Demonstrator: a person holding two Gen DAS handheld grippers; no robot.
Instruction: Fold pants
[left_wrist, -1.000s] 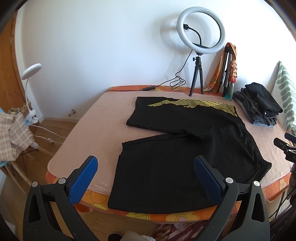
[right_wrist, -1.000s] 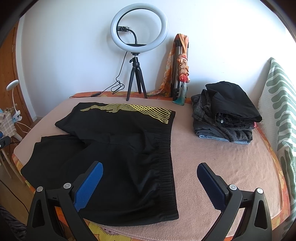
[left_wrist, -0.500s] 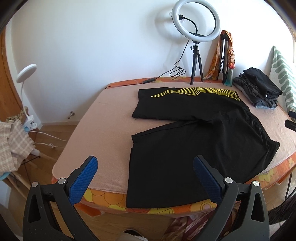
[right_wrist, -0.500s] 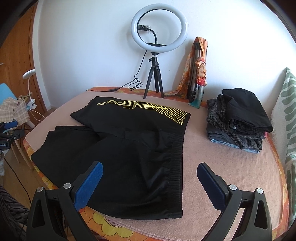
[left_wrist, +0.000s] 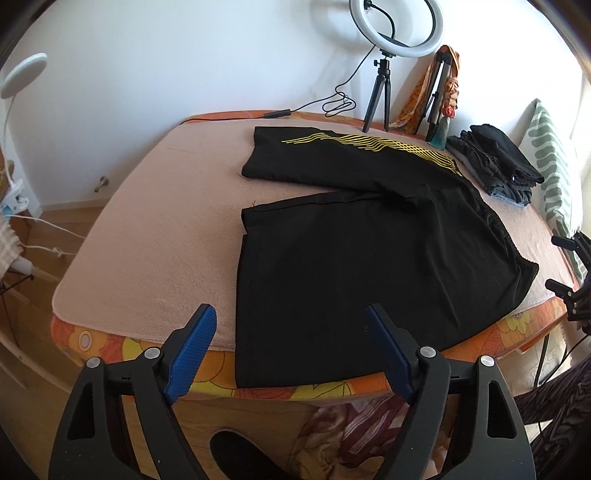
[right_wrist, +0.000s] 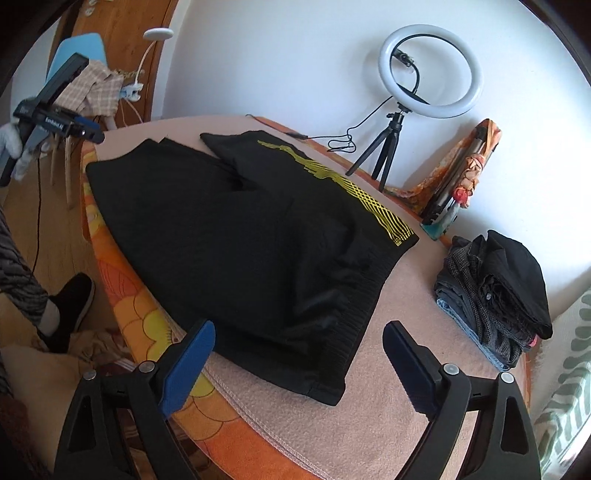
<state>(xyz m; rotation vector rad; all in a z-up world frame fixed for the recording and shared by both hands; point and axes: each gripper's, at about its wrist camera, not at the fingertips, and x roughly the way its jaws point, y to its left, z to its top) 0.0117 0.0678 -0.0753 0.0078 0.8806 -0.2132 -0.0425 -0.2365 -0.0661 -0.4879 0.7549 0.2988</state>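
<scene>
The left gripper (left_wrist: 290, 325) has its jaws apart, just narrowing, over the hem of the black shorts (left_wrist: 369, 240); the right gripper (right_wrist: 299, 339), likewise apart and narrowing, frames the waistband corner on the table (right_wrist: 369, 424) ahead

left tool (left_wrist: 291, 332) lowered, right tool (right_wrist: 299, 349) rolled, jaws narrowing

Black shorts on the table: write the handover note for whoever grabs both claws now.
Left claw: open, has just been closing a little, nothing held, above the near leg hem.
Right claw: open, also just narrowing, empty, above the waistband corner.
Black shorts lie flat, unfolded, on the pink-covered table; the near hem overhangs its edge. Folded clothes pile sits far right.
Done: nothing folded. Left: grasp and fold.
</scene>
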